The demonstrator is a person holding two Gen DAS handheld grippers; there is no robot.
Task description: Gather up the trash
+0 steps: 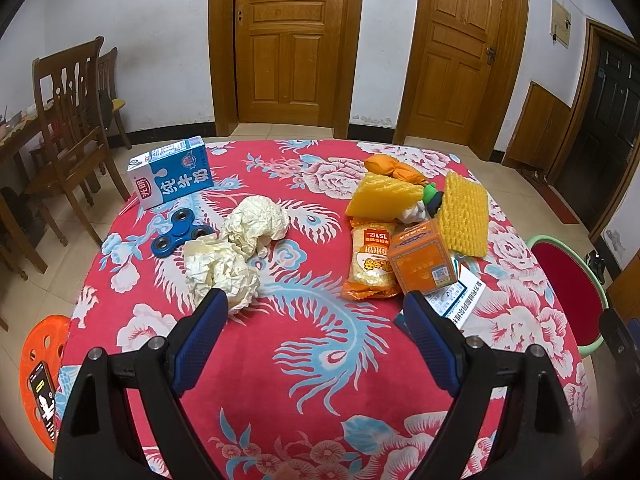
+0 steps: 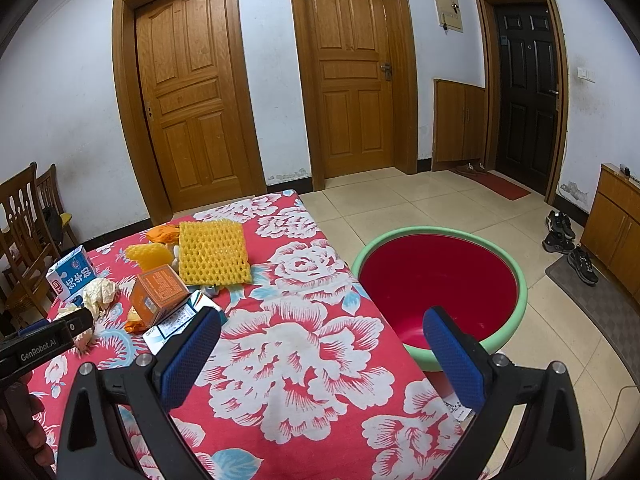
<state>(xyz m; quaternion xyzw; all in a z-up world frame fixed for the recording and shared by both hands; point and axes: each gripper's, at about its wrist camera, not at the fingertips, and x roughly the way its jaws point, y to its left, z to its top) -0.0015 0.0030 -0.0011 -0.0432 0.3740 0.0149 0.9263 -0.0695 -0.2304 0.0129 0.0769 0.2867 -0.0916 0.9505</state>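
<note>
On the red floral tablecloth [image 1: 320,400] lie two crumpled paper balls [image 1: 224,268] [image 1: 256,224], a blue milk carton [image 1: 172,176], an orange snack packet [image 1: 368,264], an orange box [image 1: 424,258], yellow foam netting [image 1: 466,216] and a white leaflet [image 1: 460,300]. My left gripper [image 1: 316,308] is open and empty, its left finger just in front of the nearer paper ball. My right gripper [image 2: 320,332] is open and empty over the table's right edge, beside the red basin [image 2: 440,280] with a green rim on the floor. The left gripper's body [image 2: 40,344] shows in the right wrist view.
A blue fidget spinner [image 1: 180,232] lies by the carton. Wooden chairs [image 1: 68,128] stand at the left. An orange stool [image 1: 40,356] with a phone [image 1: 42,394] sits at the lower left. Shoes [image 2: 568,240] and a low cabinet [image 2: 616,224] are at the right wall.
</note>
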